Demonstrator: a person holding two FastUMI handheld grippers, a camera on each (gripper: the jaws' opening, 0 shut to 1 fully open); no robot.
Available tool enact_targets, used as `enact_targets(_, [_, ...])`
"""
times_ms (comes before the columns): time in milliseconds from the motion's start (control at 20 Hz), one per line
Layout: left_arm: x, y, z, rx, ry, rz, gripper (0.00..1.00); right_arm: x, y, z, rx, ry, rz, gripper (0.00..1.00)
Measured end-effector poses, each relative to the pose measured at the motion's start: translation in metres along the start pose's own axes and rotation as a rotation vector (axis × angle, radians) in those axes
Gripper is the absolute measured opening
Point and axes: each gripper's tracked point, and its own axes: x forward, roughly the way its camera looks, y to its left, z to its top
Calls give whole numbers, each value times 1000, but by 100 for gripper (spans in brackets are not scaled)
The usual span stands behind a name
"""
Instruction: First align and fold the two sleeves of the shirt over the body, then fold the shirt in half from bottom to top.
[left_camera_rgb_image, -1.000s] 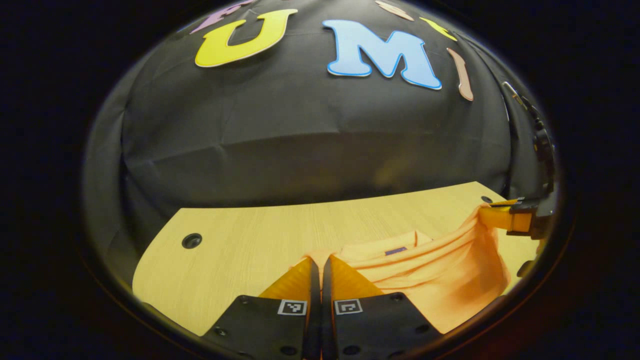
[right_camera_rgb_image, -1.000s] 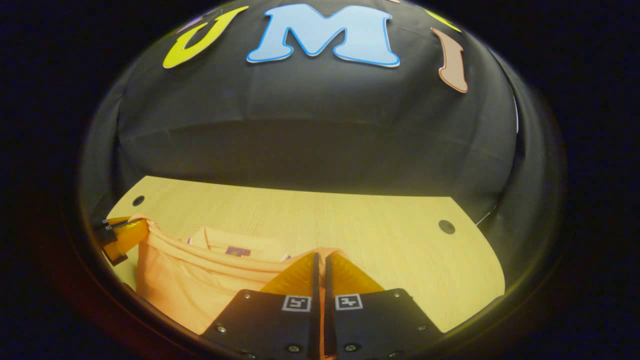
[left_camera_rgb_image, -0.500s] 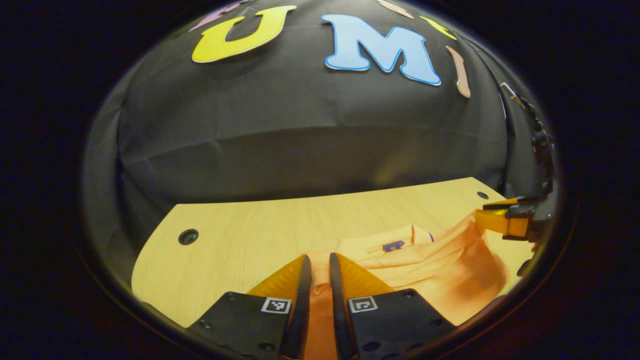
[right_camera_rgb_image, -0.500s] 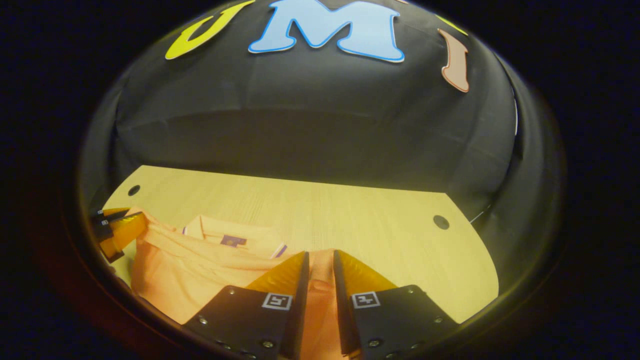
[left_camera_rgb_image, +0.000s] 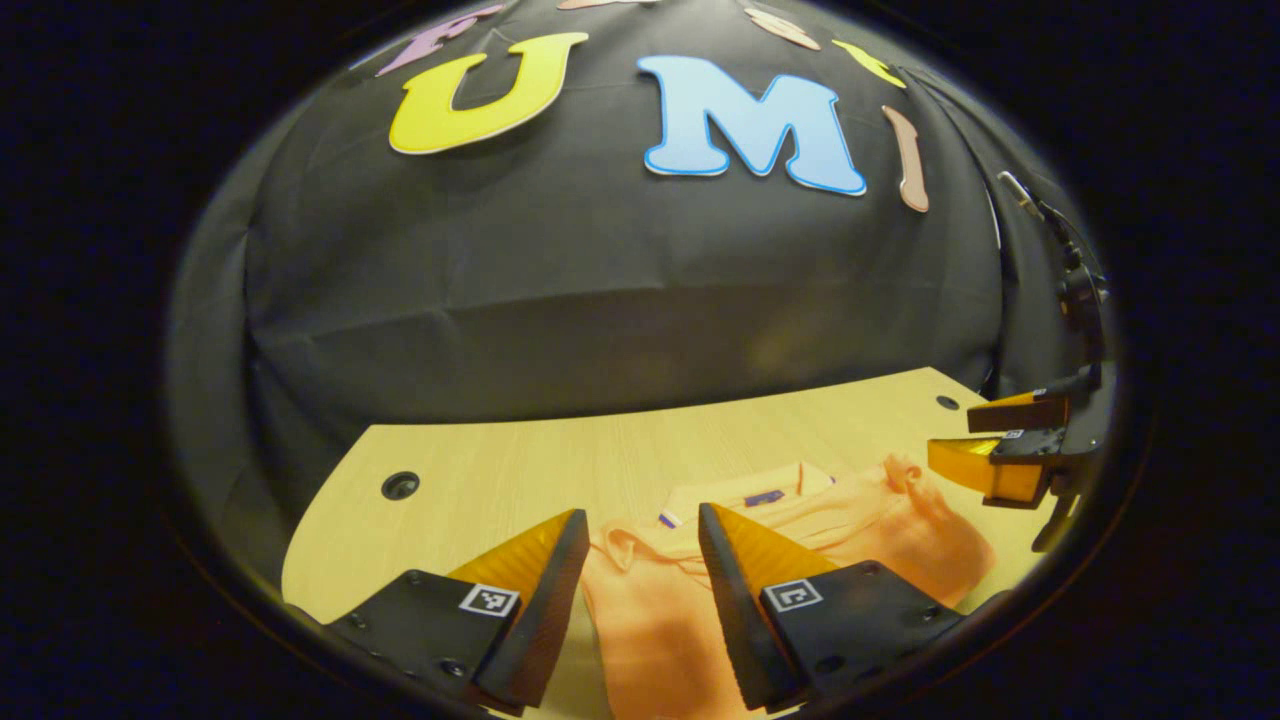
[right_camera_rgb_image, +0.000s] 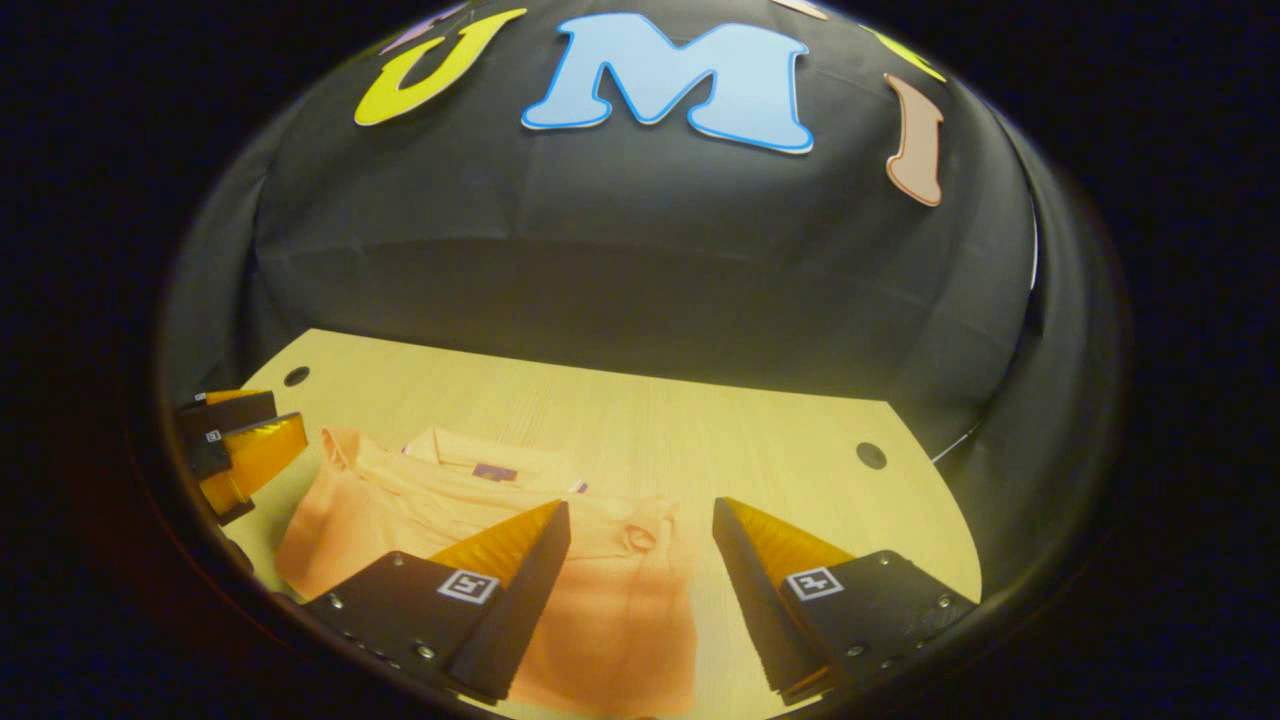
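The shirt (left_camera_rgb_image: 800, 530) lies folded on the bench (left_camera_rgb_image: 500, 480), toward its near edge, with the collar (left_camera_rgb_image: 745, 490) facing the far edge and the booth wall. In the right gripper view I see the shirt (right_camera_rgb_image: 600, 590) as a flat orange block, its folded-up hem lying just below the collar (right_camera_rgb_image: 480, 462), with 1 small puckered corner (right_camera_rgb_image: 640, 535) at the top right of the fold.

My left tool (left_camera_rgb_image: 640, 560) hangs over the shirt's left end with its fingers spread wide apart, nothing between them but cloth lying below. My right tool (right_camera_rgb_image: 640, 560) is likewise spread wide over the shirt's right end, gripping nothing.

In the left gripper view the right tool (left_camera_rgb_image: 985, 450) shows at the right edge, beside the shirt's far corner, fingers parted. In the right gripper view the left tool (right_camera_rgb_image: 240, 440) sits at the left edge, just beside the shirt. I can make out 2 dark round holes (right_camera_rgb_image: 870, 455) near the bench's far corners.
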Motion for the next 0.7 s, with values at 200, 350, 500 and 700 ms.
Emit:
enact_targets(200, [-29, -6, 21, -1, -57, 34, 94, -35, -4, 14, 12, -54, 19, 94])
enact_targets(350, [-48, -10, 29, -6, -71, 61, 96, -64, -9, 24, 30, -97, 32, 94])
enact_targets(500, [-72, -21, 43, -37, -112, 67, 96, -95, -17, 33, 47, -140, 42, 94])
enact_targets(700, [-113, -33, 69, -57, -223, 74, 96, -136, -34, 41, 21, -207, 21, 94])
